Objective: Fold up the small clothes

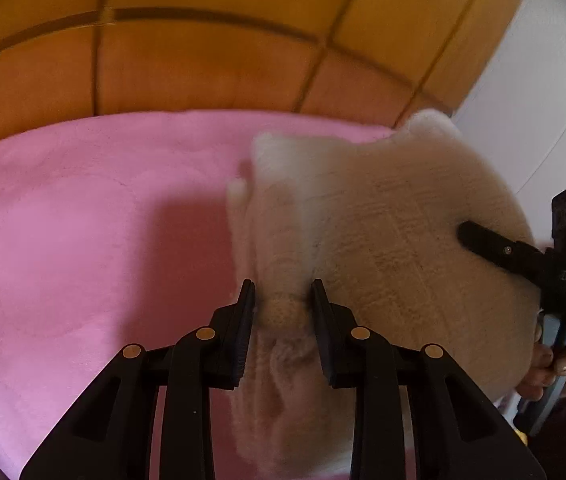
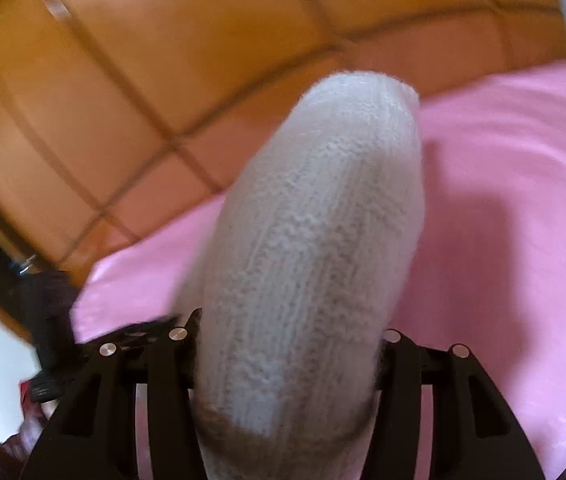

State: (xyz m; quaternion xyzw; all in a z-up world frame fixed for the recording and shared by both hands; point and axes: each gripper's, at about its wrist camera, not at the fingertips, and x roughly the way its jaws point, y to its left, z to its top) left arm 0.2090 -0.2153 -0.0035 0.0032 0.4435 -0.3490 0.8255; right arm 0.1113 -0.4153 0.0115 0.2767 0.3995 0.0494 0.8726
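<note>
A small cream knitted garment (image 1: pixel 383 240) hangs lifted above a pink fleece blanket (image 1: pixel 83 240). My left gripper (image 1: pixel 283 300) is shut on a bunched edge of the knit, which fills the gap between its fingers. My right gripper (image 1: pixel 483 240) grips the knit's right side in the left wrist view. In the right wrist view the knit (image 2: pixel 307 260) drapes over the right gripper and hides its fingertips. The blanket (image 2: pixel 503 220) lies below it there too.
An orange tiled floor (image 1: pixel 203 60) lies beyond the blanket's far edge. A white wall or door (image 1: pixel 543 80) stands at the right. The left gripper's black body (image 2: pixel 51 320) shows at the left of the right wrist view.
</note>
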